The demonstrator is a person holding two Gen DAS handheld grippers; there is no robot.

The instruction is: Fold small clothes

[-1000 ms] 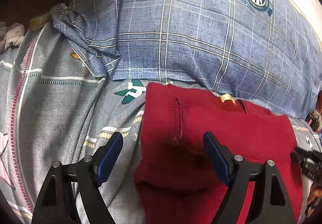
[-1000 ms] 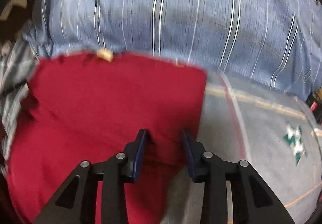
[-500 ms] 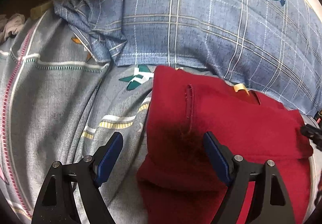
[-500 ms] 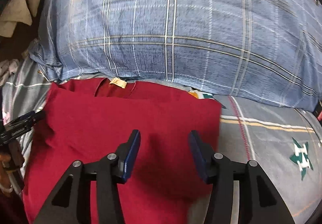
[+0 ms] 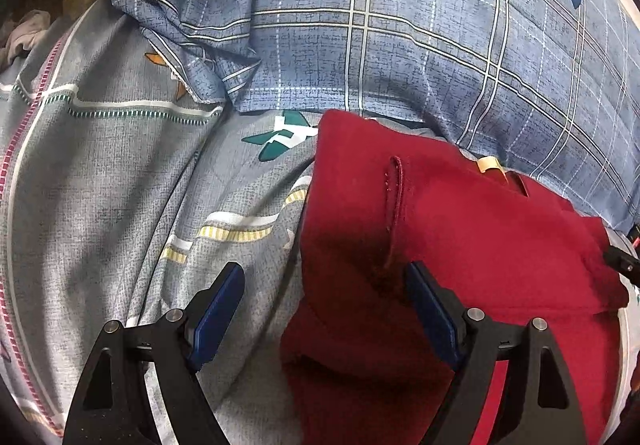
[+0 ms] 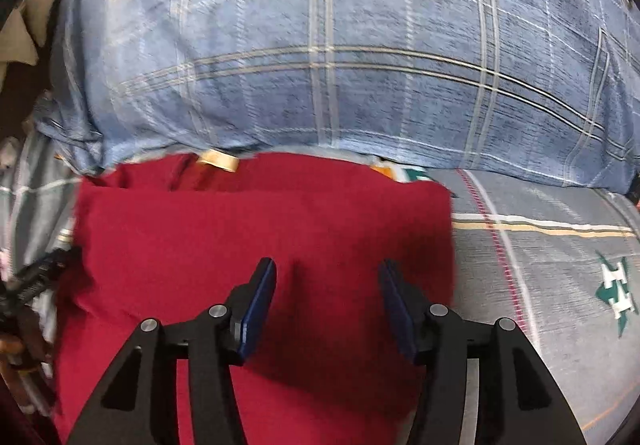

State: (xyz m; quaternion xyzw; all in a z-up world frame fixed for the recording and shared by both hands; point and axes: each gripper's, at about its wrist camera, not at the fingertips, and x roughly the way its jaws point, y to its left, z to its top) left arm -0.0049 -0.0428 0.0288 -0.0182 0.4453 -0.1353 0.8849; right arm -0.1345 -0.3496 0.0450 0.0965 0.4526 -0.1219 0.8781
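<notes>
A dark red garment [image 5: 460, 245] lies folded on the grey patterned bedsheet [image 5: 100, 173], its collar tag [image 5: 488, 164] toward the pillow. My left gripper [image 5: 324, 309] is open and empty, straddling the garment's left edge. In the right wrist view the garment [image 6: 260, 229] fills the lower left. My right gripper [image 6: 328, 305] is open and empty over the garment's right part. The tip of the right gripper shows at the right edge of the left wrist view [image 5: 620, 265].
A large blue plaid pillow [image 5: 400, 37] lies right behind the garment, also in the right wrist view [image 6: 320, 45]. Bare bedsheet [image 6: 540, 265] extends to the garment's right. Crumpled cloth [image 5: 24, 33] lies at the far left.
My right gripper has opened wider and let go of the red garment, which now lies folded. My left gripper stayed open and shifted slightly.
</notes>
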